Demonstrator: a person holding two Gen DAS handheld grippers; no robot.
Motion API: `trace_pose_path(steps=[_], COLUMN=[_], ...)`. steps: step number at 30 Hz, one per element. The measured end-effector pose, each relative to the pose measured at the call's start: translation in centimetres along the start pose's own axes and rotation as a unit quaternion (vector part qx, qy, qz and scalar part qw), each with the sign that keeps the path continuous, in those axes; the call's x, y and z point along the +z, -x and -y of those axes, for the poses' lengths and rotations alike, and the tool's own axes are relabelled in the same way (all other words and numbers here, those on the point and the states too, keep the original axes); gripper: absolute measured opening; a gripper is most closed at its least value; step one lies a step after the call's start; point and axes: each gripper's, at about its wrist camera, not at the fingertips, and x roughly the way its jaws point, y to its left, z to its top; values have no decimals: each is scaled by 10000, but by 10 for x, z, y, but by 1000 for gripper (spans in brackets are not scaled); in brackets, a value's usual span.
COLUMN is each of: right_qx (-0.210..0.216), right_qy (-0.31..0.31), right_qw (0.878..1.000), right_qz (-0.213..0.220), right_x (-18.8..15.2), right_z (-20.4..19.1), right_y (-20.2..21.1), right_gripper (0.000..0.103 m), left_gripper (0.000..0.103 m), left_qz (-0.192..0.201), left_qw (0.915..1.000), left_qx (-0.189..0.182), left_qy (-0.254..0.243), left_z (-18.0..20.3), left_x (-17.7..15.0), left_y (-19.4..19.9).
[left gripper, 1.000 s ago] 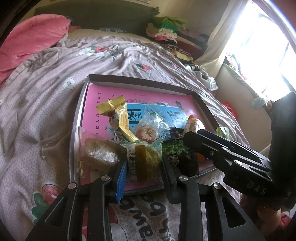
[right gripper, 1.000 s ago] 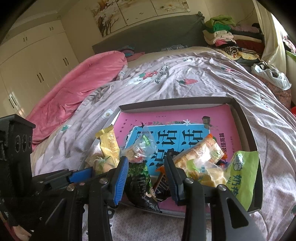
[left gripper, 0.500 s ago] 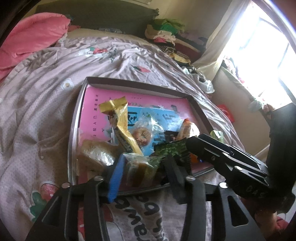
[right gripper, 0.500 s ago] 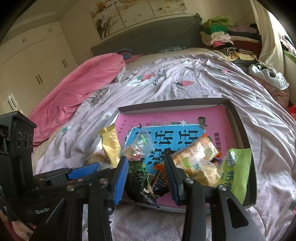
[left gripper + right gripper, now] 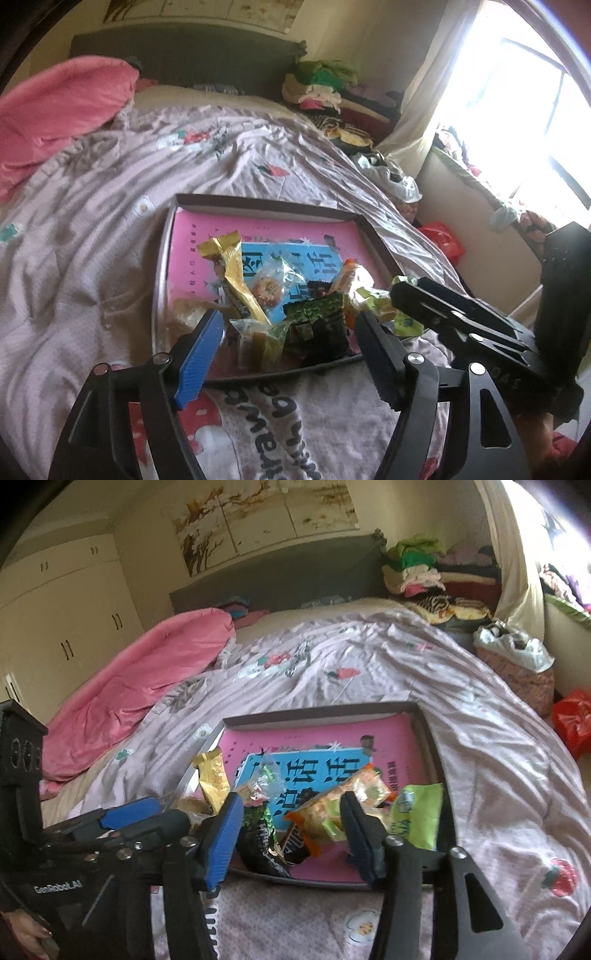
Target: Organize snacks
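Observation:
A shallow dark tray (image 5: 258, 202) (image 5: 314, 713) with a pink and blue lining lies on the bed. Several snack packets are piled at its near end: a gold bar (image 5: 236, 280) (image 5: 212, 775), a clear bag with a round pastry (image 5: 269, 286), a dark green packet (image 5: 321, 321) (image 5: 260, 830), an orange chip bag (image 5: 343, 797) and a light green pouch (image 5: 417, 816). My left gripper (image 5: 286, 341) is open and empty just short of the tray's near edge. My right gripper (image 5: 290, 823) is open and empty, also at the near edge.
The bed has a wrinkled pink floral cover (image 5: 92, 229) and a pink duvet (image 5: 147, 672) at the back left. Folded clothes (image 5: 413, 565) are stacked by the headboard. A red bag (image 5: 572, 720) lies on the floor at the right. A bright window (image 5: 535, 92) is at the right.
Both grippers pulled back from the snack pile and rose. The left gripper let go of the clear wrapped snack it was closed around and opened wide. The right gripper opened wider.

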Motion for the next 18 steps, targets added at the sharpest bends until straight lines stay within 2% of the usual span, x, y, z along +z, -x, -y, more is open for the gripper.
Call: trace_pose_path(steps=[4,7,13,18], right_qx=[-180,-275,-525,-628], right_qy=[187,217,124,-232], right_qw=[9995,9993,9985,9975], right_qz=[165,136,-82,-242], right_x=[-9,-23,-61,-83], right_z=[-6,-7,1,16], right_y=[27,44,62,65], right_gripper=[70,76,77,79], left_gripper=[79,79,80,80], left_qz=[-36,-141,-282,-422], left_qw=[9998,9993,9974,9960], left_qx=[200,354,656,782], left_qy=[88,51,-16,32], left_z=[5,14,26,27], left_x=[-10,-25,-57,-75], left_y=[14,23,34,34])
